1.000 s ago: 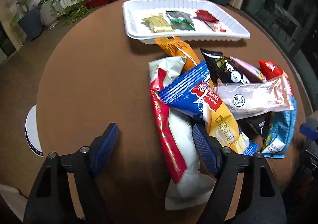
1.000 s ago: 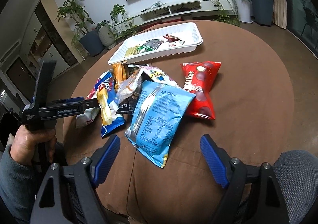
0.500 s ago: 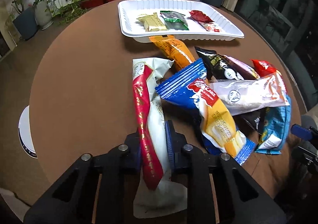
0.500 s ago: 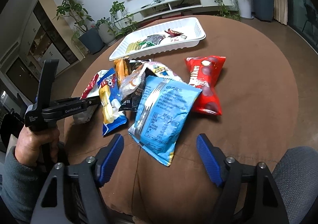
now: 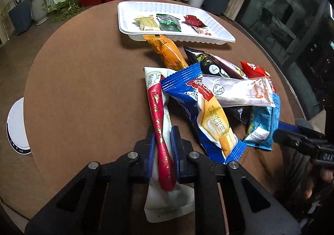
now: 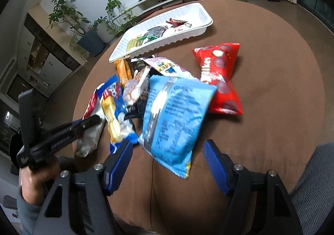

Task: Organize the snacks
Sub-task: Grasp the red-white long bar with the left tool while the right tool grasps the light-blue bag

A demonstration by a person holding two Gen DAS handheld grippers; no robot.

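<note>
- Red-and-white packet (image 5: 160, 122) lying lengthwise at the near left edge of the snack pile on the round brown table (image 5: 83, 89), far end tucked beside the blue roll-cake packet (image 5: 194, 97).
- Pinched near its lower half by the left gripper (image 5: 163, 149): jaws clamped nearly together, blue pads pressing the wrapper from both sides, white tail of the packet spilling out below them.
- Step in hand, by the look of it: first pick from the pile, grip made, lift not yet clearly begun.
- Next move, as a judgement: raise the packet straight up and free of the roll-cake packet's corner, then carry over the pile to the white tray (image 5: 219, 26) at the far side.
- Already in the tray: a yellow bar (image 5: 146, 23), a green packet (image 5: 168, 23) and a red packet (image 5: 194, 21), side by side; bare room left at the near left end.
- Orange packet (image 5: 165, 49) partly under the tray's near rim, worth clearing on the way.
- Thin, floppy wrapper; likely to droop and swing once lifted, so a slow carry called for.
- Right gripper (image 6: 168, 166) low over the near edge of the table, jaws wide and easing inward slightly, nothing between the pads; light blue bag (image 6: 175, 114) just ahead, red bag (image 6: 219, 76) beyond it, neither touched.
</note>
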